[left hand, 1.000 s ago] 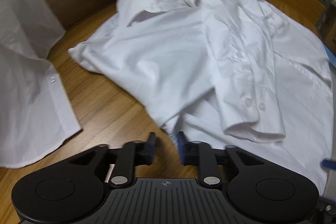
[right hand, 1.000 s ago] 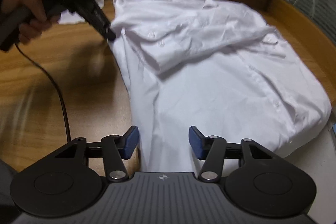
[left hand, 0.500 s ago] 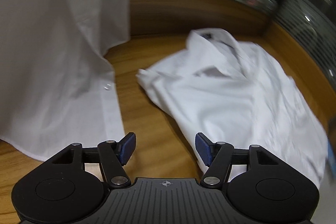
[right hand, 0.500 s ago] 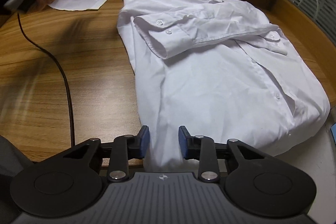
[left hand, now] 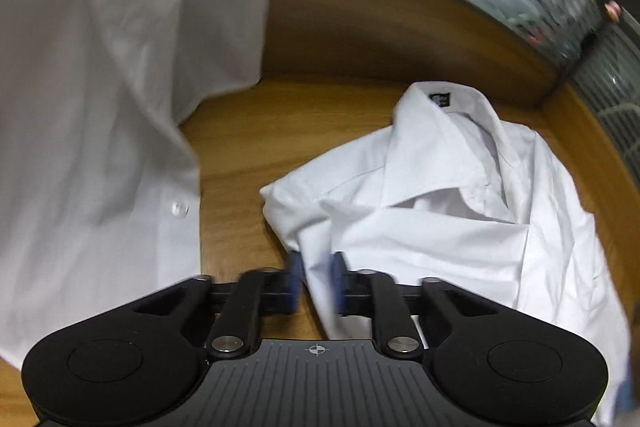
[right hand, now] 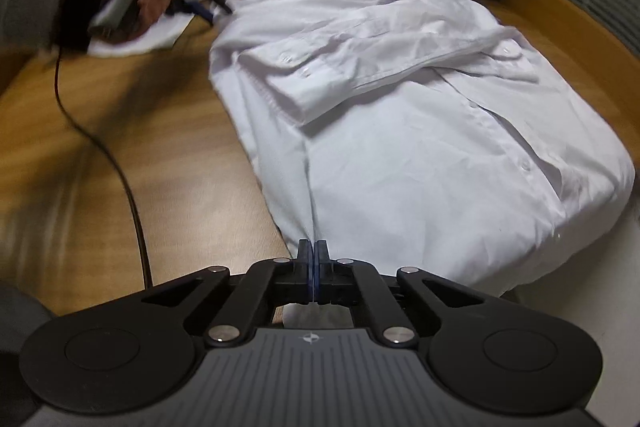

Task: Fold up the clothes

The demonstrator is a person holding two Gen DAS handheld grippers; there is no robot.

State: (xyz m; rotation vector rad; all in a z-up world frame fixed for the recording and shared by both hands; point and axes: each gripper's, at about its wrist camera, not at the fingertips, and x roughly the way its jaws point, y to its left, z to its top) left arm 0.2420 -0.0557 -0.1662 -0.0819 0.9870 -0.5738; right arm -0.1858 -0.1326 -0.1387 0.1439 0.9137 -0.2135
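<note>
A white dress shirt (left hand: 440,227) lies on the wooden table (left hand: 240,155), partly folded, with its collar at the far end. My left gripper (left hand: 316,279) is at the shirt's left shoulder corner, its blue pads drawn in on the fabric edge. In the right wrist view the same shirt (right hand: 400,155) has one cuffed sleeve (right hand: 320,79) folded across the chest. At the near left corner of the hem, my right gripper (right hand: 315,257) is shut on the cloth. A hand (right hand: 132,3) holds the left gripper at the far shoulder.
A second white garment (left hand: 100,107) lies to the left, close to the left gripper. A black cable (right hand: 120,179) trails over the table (right hand: 168,155). A raised wooden rim (left hand: 380,27) runs along the back, with glass panels behind it.
My left gripper was open half a second ago and has closed on the shoulder corner. The right gripper's pads went from a narrow gap to fully shut on the hem.
</note>
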